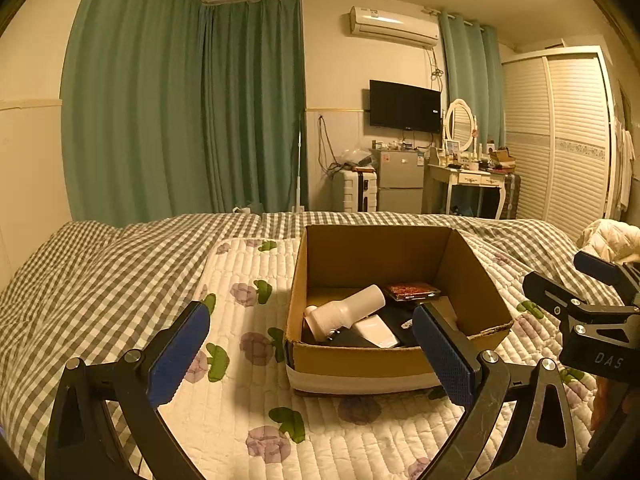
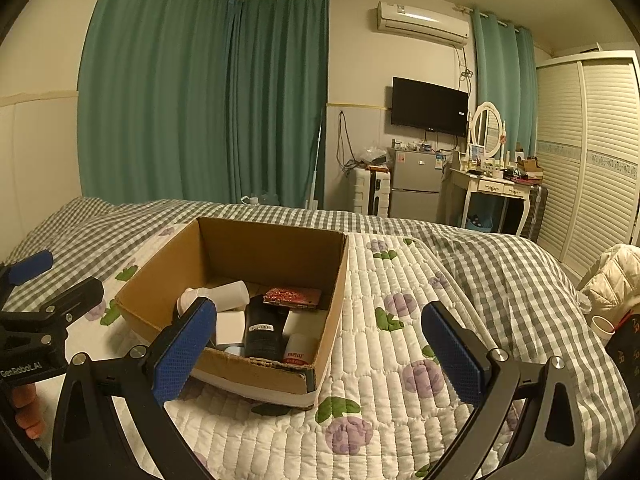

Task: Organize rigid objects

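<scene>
An open cardboard box point(image 1: 360, 360) point(image 2: 264, 376) sits on a white quilted flower mat on the bed. Inside lie a white bottle point(image 1: 346, 310) point(image 2: 228, 292), a red patterned flat case point(image 1: 412, 291) point(image 2: 292, 296), a black bottle point(image 2: 262, 332), a white flat box point(image 1: 376, 332) point(image 2: 230, 326) and a small white jar with a red label point(image 2: 298, 350). My left gripper point(image 1: 312, 354) is open and empty, in front of the box. My right gripper point(image 2: 320, 354) is open and empty, at the box's near right corner. Each gripper shows at the edge of the other's view.
The bed has a grey checked cover point(image 1: 100, 272). A cream padded jacket point(image 2: 612, 276) lies at the bed's right edge. Beyond the bed stand a suitcase point(image 1: 356, 190), a small fridge point(image 1: 400, 180), a dressing table point(image 1: 468, 180) and a slatted wardrobe point(image 1: 560, 140).
</scene>
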Demonstrator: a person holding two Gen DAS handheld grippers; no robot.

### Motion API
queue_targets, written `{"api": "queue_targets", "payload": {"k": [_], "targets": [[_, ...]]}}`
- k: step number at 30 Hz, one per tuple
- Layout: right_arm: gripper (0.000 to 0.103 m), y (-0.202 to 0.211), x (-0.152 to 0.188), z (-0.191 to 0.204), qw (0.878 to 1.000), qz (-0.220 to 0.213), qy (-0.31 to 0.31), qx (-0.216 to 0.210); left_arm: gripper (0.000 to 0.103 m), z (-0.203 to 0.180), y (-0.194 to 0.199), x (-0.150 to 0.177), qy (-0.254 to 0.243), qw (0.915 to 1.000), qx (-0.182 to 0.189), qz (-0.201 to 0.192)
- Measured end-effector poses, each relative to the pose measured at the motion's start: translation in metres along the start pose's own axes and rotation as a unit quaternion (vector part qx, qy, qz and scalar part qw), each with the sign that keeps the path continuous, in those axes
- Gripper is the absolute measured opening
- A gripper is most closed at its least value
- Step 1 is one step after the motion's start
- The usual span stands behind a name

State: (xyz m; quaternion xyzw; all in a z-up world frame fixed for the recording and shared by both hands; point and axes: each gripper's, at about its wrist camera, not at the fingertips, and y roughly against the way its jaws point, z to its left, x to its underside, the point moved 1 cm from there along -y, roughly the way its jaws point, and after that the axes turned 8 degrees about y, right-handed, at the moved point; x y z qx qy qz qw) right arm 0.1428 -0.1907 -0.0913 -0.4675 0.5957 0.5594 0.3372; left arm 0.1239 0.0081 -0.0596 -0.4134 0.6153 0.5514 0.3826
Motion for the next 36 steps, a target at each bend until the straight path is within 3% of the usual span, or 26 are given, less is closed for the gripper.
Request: {"api": "queue_targets", "payload": {"k": [36], "targets": [[0.103,-0.0049,0.0042,0.0012,1.000,0.011,0.007,-0.004,0.103,0.0028,-0.0003,0.0046,-0.004,1.0000,-0.006,0.002]]}}
